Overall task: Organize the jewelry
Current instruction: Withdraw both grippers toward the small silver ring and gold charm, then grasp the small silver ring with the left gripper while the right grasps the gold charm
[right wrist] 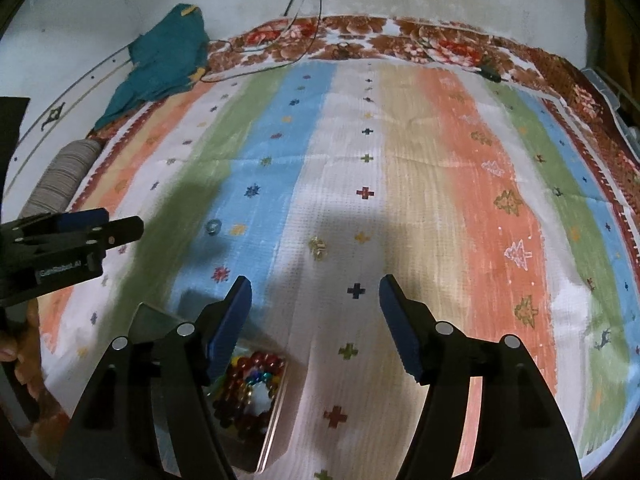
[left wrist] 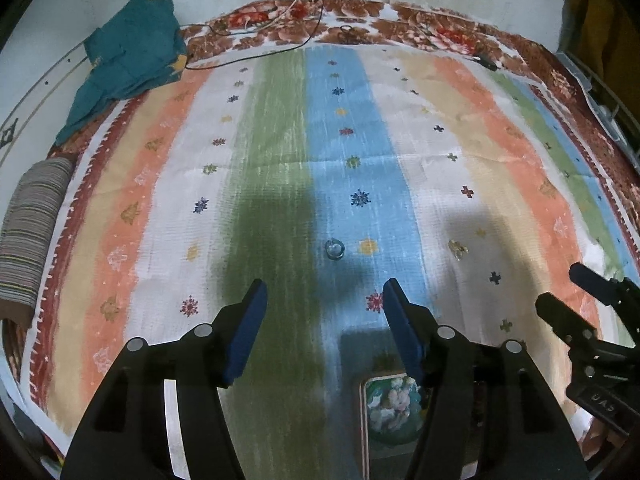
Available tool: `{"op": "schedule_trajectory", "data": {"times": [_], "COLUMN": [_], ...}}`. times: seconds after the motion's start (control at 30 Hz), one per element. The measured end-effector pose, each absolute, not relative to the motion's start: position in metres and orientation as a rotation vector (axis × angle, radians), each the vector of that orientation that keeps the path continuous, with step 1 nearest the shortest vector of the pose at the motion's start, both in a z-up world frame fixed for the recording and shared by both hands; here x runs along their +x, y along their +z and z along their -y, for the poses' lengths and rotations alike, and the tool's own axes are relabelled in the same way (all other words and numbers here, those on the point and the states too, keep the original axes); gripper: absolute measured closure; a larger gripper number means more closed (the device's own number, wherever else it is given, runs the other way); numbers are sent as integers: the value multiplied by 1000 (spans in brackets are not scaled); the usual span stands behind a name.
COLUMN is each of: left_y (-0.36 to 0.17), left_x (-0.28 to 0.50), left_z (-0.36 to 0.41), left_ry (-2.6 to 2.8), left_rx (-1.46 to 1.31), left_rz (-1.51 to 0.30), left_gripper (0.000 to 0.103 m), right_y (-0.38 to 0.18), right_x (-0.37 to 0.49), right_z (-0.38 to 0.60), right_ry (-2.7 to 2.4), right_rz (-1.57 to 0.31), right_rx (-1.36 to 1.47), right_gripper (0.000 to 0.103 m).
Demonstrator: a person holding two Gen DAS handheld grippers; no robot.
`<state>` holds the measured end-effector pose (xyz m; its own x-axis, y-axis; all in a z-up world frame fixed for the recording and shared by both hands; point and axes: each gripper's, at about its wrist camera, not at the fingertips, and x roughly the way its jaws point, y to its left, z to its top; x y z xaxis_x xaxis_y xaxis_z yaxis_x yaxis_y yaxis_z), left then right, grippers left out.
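Two cables beside teal cloth

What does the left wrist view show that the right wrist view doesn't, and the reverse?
Only the left wrist view shows the box's floral lid and the right tongs from the side. Only the right wrist view shows the beads inside the open box and the left tongs from the side. Both show the striped cloth, a clear ring on the blue stripe, a small yellowish piece on the white stripe, the teal cloth, and open tongs holding nothing.
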<state>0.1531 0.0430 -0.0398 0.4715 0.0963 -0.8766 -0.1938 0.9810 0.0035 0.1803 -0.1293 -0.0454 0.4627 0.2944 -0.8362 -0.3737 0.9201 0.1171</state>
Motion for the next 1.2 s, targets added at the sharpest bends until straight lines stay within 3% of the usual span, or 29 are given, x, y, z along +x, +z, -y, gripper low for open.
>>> {"op": "schedule_trajectory", "data": {"times": [1.2], "left_y": [-104], "left_x": [221], "left_z": [-50], "left_ry": [138], "left_rx": [-101], "left_rz": [-1227], "left_gripper": [42], "right_y": [-111], "right_x": [240], "right_z": [100], "right_ry": [418], "right_rz": [-1178], "right_rx": [-142], "right_gripper": [37]}}
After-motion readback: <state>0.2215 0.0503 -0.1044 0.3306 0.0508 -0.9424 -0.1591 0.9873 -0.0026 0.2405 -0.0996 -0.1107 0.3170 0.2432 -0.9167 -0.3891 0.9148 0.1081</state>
